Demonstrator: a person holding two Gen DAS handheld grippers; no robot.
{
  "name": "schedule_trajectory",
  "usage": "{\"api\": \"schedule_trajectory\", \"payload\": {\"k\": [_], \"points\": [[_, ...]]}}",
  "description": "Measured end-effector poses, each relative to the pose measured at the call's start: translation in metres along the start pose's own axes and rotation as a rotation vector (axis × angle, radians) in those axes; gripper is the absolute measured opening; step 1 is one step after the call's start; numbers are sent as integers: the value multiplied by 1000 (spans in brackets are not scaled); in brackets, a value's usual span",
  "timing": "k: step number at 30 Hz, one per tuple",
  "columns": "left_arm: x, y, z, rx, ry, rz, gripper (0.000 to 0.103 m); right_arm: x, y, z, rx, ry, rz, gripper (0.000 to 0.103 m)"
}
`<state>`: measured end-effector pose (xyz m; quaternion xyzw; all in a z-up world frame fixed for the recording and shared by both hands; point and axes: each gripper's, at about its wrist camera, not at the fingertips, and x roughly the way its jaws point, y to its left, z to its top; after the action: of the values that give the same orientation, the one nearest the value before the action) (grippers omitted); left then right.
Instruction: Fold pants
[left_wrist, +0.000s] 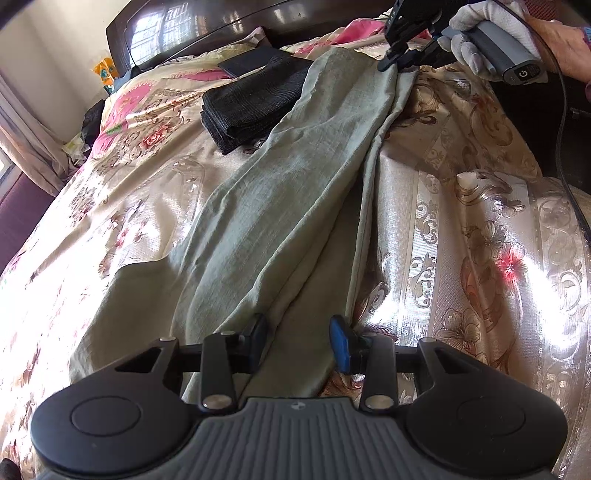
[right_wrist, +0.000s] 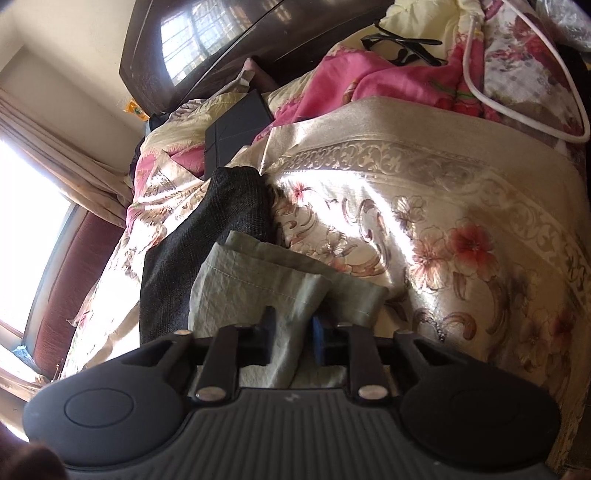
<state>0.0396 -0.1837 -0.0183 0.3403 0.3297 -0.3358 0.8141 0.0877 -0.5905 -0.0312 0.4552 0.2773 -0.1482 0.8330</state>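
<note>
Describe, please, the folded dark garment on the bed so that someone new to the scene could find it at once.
Start at the dark wooden headboard and come down onto the floral bedspread. There a long grey-green pair of pants lies stretched out; the folded dark garment sits beside its far end, its edge tucked under the pants. It is charcoal, finely woven and stacked in layers, unlike the flat black box behind it.

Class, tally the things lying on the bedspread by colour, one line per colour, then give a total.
Green: 1, the pants
Black: 2, the folded cloth and the flat box
Total: 3
</note>
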Motion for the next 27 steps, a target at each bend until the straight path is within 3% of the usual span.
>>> {"api": "schedule_trajectory", "payload": {"k": [4,7,12,14,17,21,27], "points": [[-3,-1,-1,7,-3,-2,52,-38,-5,3,78,-55,128,3],[-5,-1,-2,14,-8,-6,52,-59,-8,4,88,-97,156,3],[-2,-2,-2,9,-8,-4,52,-30,-25,-4,64,-39,-5,3],[-3,-2,-1,4,-7,-4,52,-31,-32,-7,98,-56,22,4],[-3,-1,-2,5,-8,-6,53,-38,-29,-6,66,-60,22,9],[-3,-1,-2,2,-9,-6,53,-52,-33,-8,93,-78,37,44],[-5,-1,-4,-5,-13,-4,53,-29,-28,-20,71,-39,48,46]]}}
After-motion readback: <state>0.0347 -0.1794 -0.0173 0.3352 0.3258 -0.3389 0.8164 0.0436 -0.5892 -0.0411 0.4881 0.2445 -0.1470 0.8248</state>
